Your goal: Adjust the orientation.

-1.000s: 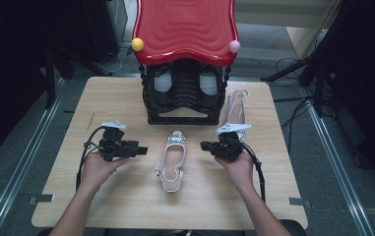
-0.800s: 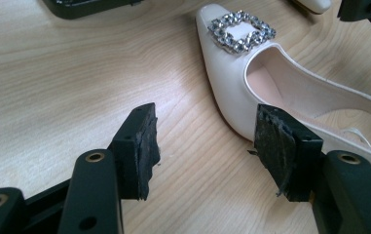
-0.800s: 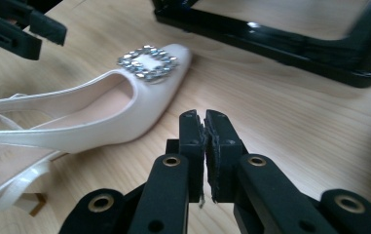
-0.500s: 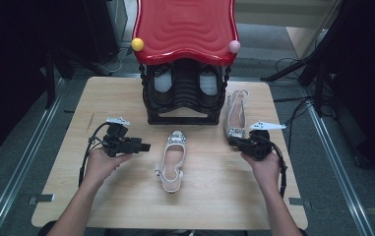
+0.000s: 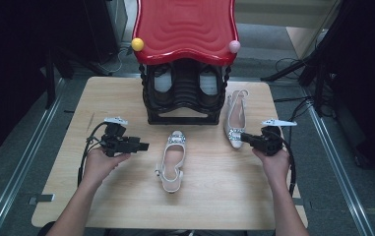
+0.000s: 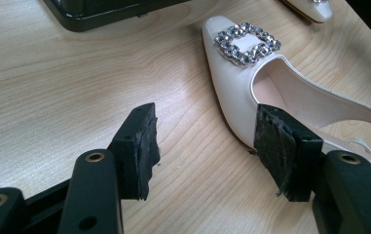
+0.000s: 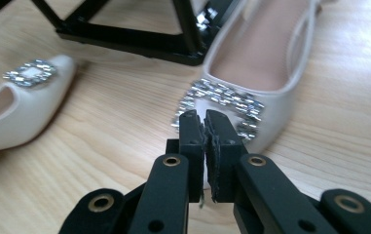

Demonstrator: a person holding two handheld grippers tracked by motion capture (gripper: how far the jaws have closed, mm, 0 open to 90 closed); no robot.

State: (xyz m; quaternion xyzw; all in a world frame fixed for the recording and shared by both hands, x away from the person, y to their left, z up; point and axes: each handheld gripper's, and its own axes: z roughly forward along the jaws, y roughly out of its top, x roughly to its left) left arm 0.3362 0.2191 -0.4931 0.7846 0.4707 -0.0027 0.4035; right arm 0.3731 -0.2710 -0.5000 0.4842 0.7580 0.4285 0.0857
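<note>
We list two cream slingback shoes with jewelled buckles on the wooden worktop (image 5: 101, 206): the middle shoe (image 5: 171, 161) lies flat in front of the black shoe rack (image 5: 184, 98) with its red wavy top (image 5: 185, 27), toe toward the rack, and the right shoe (image 5: 235, 120) lies just beside the rack's right foot, toe toward us. Our left claw (image 6: 205, 141) rests on the worktop left of the middle shoe, jaws spread wide with nothing between them, one pad close by that shoe's side. Our right claw (image 7: 204, 127) has its jaws pressed together, empty, its tips at the buckled toe of the right shoe; whether they touch it we cannot tell.
</note>
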